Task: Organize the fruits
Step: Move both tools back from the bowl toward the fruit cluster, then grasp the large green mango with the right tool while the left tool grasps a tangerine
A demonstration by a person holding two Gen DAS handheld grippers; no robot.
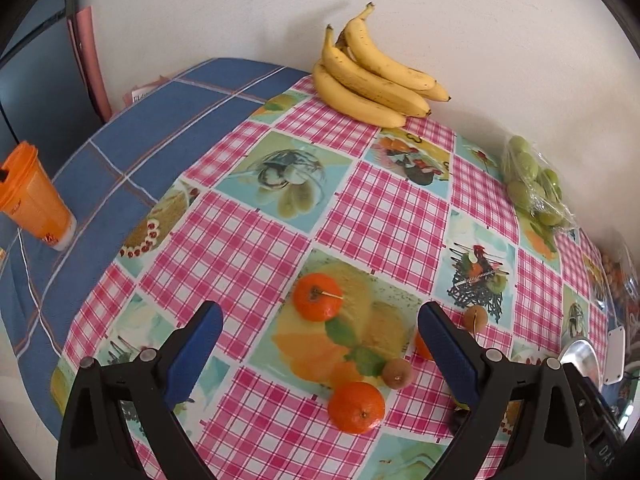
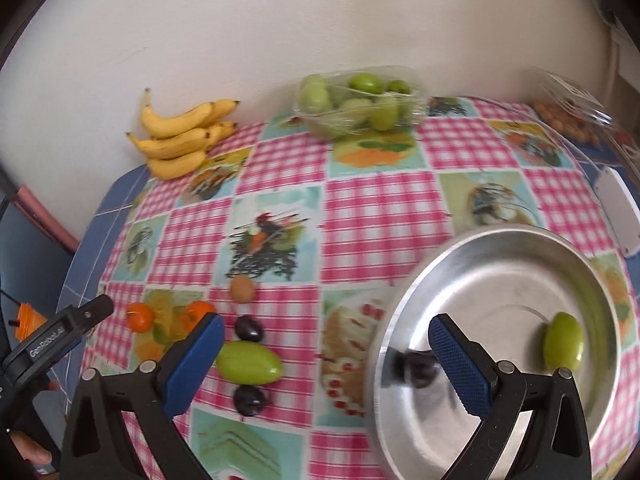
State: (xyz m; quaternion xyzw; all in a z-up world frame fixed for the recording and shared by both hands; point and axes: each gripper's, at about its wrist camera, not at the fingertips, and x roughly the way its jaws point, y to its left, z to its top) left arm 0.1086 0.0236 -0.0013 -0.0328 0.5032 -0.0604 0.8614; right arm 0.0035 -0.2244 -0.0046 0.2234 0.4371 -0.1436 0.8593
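My left gripper (image 1: 320, 336) is open and empty above two mandarins (image 1: 318, 297) (image 1: 356, 407); a third orange fruit (image 1: 422, 346) shows partly behind the right finger. Two small brown fruits (image 1: 397, 373) (image 1: 475, 319) lie nearby. My right gripper (image 2: 326, 354) is open and empty over the left rim of a steel bowl (image 2: 480, 256), which holds a green plum (image 2: 563, 341) and a blurred dark plum (image 2: 416, 364). On the cloth to its left lie a green plum (image 2: 249, 362), two dark plums (image 2: 248, 328) (image 2: 249, 399), a brown fruit (image 2: 242, 289) and mandarins (image 2: 140, 316).
A banana bunch (image 1: 372, 76) lies by the back wall. A clear pack of green plums (image 2: 360, 100) sits at the back, and another clear pack (image 2: 576, 116) at the right. An orange cup (image 1: 32, 200) stands on the blue cloth at the left. A white object (image 2: 618, 208) lies at the right edge.
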